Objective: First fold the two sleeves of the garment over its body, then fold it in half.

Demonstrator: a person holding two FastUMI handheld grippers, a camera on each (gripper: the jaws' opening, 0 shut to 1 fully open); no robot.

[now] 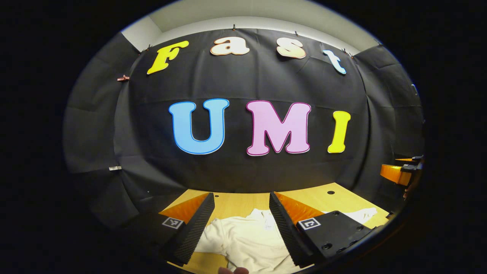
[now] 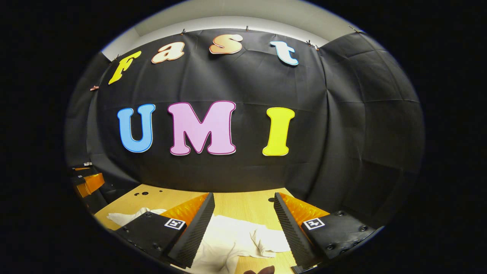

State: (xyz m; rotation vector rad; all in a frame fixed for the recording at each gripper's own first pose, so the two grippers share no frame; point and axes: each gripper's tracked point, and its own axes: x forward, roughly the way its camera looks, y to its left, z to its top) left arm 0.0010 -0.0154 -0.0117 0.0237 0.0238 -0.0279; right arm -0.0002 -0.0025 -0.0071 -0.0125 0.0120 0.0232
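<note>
Below, in the left gripper view, the left gripper (image 1: pixel 239 224) is seen with its two fingers spread wide and nothing held between them. Between and beyond the fingers a cream-coloured garment (image 1: pixel 247 238) is laid out on a light wooden table (image 1: pixel 243 199). The neck of the garment, with a small label inside, is pointed toward the black cloth wall (image 1: pixel 243 167) at the far edge of the table. One sleeve (image 1: pixel 363 214) is stretched out to the right of the body, past the right-hand finger, and is not folded over the body. At the right edge of this view, well apart and above the table, part of the other gripper (image 1: pixel 401 172) is shown.

In the right gripper view, the right gripper (image 2: pixel 243 226) is likewise held wide apart, with no cloth caught between its fingers. The garment (image 2: pixel 236 239) is seen rumpled on the table (image 2: pixel 247 203) between the fingers, a bunched fold lying just beside the right-hand finger. A further stretch of the cloth, a sleeve (image 2: pixel 127 216), is extended to the left behind the left-hand finger. Several small dark holes (image 2: pixel 140 194) are noted in the tabletop near the far left corner. At the left edge, part of the other gripper (image 2: pixel 88 182) is shown above the table. At the bottom edge of each view, a small part of a hand (image 2: pixel 260 271) is visible.
</note>
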